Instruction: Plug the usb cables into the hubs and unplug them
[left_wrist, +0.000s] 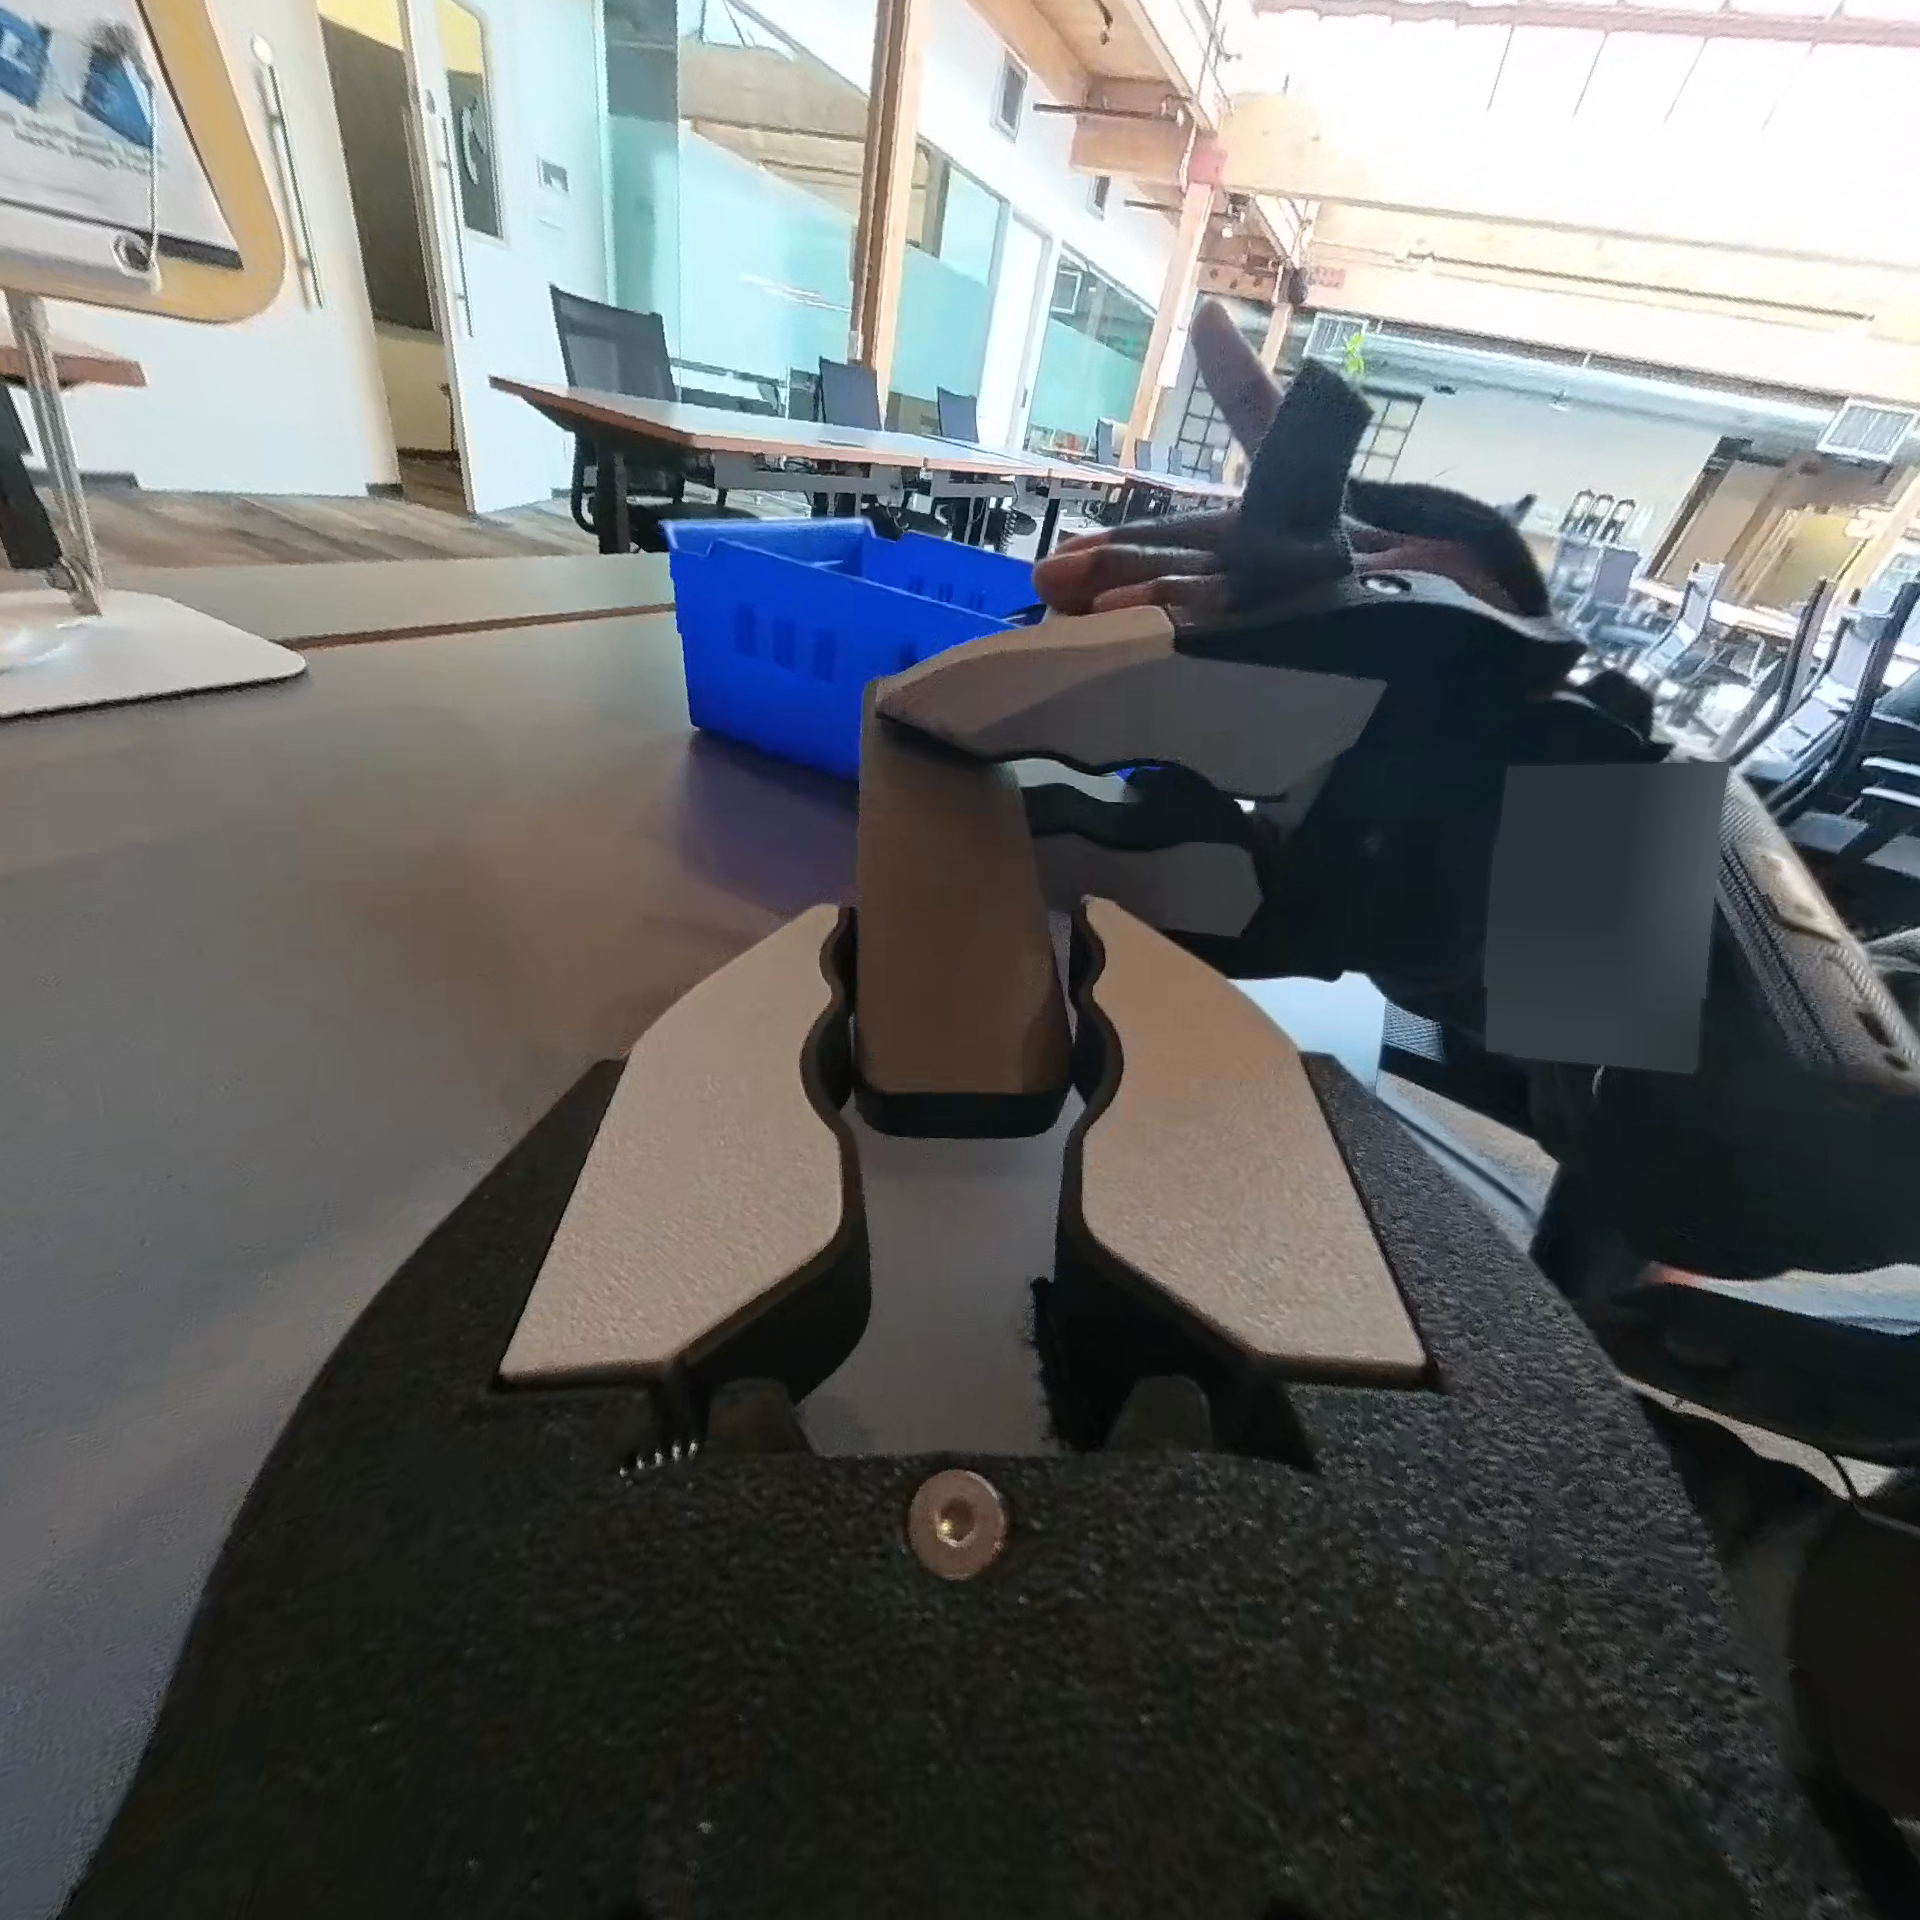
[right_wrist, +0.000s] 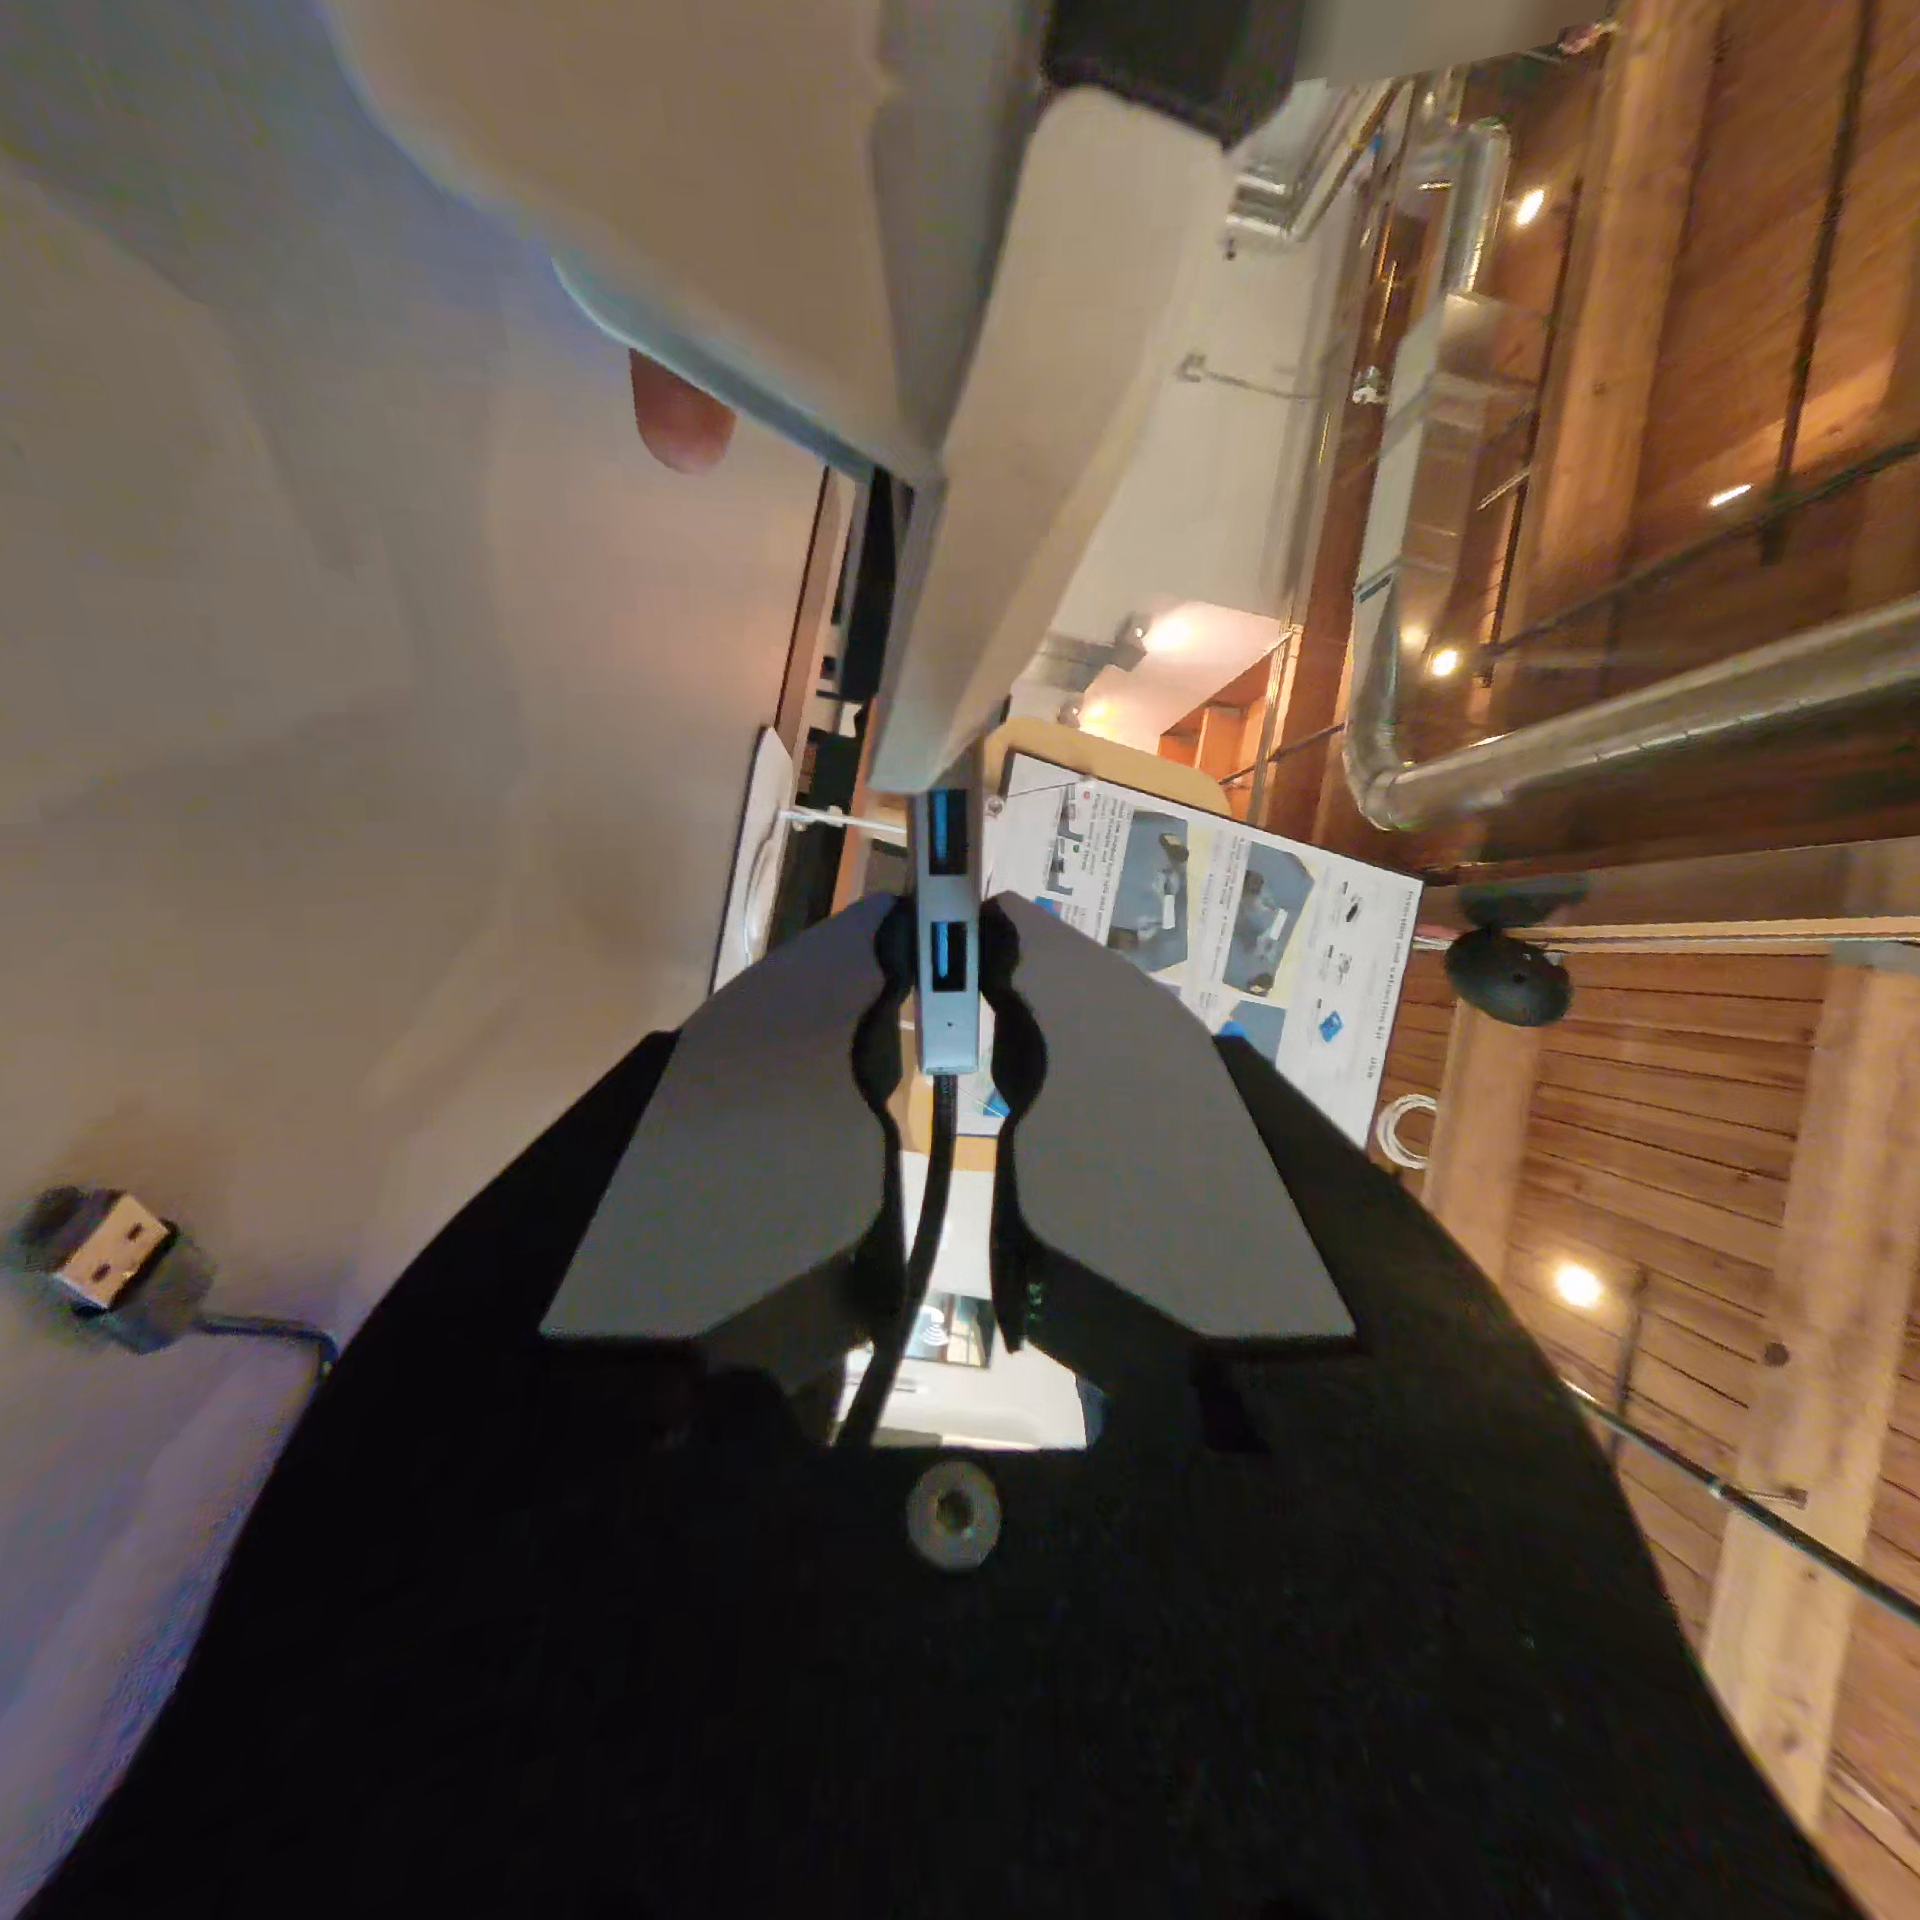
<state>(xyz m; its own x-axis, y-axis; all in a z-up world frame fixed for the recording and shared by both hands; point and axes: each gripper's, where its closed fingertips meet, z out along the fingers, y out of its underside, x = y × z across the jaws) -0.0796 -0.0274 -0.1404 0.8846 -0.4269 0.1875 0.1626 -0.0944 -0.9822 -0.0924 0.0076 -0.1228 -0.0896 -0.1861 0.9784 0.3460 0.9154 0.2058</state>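
Note:
A slim silver USB hub (left_wrist: 951, 935) (right_wrist: 948, 997) with blue ports is held between both grippers above the dark table (left_wrist: 364, 883). My left gripper (left_wrist: 961, 997) is shut on one end of it. My right gripper (right_wrist: 948, 951) is shut on the other end, where the hub's black cable (right_wrist: 914, 1226) runs back between its fingers. In the left wrist view the right gripper's grey fingers (left_wrist: 1091, 686) reach in from the right, held by a gloved hand (left_wrist: 1299, 540). The left gripper's fingers (right_wrist: 997, 468) show large at the top of the right wrist view. A loose USB-A plug (right_wrist: 99, 1252) on its cable lies apart at the lower left.
A blue plastic bin (left_wrist: 821, 655) stands on the table just behind the grippers. A sign on a white stand (left_wrist: 104, 644) is at the far left; it also shows in the right wrist view (right_wrist: 1195, 914). Desks and chairs (left_wrist: 623, 416) fill the room beyond. Spacing between my two grippers at the tips: around 4 centimeters. The loose USB-A plug (right_wrist: 99, 1252) is about 12 centimeters from both grippers' fingertips.

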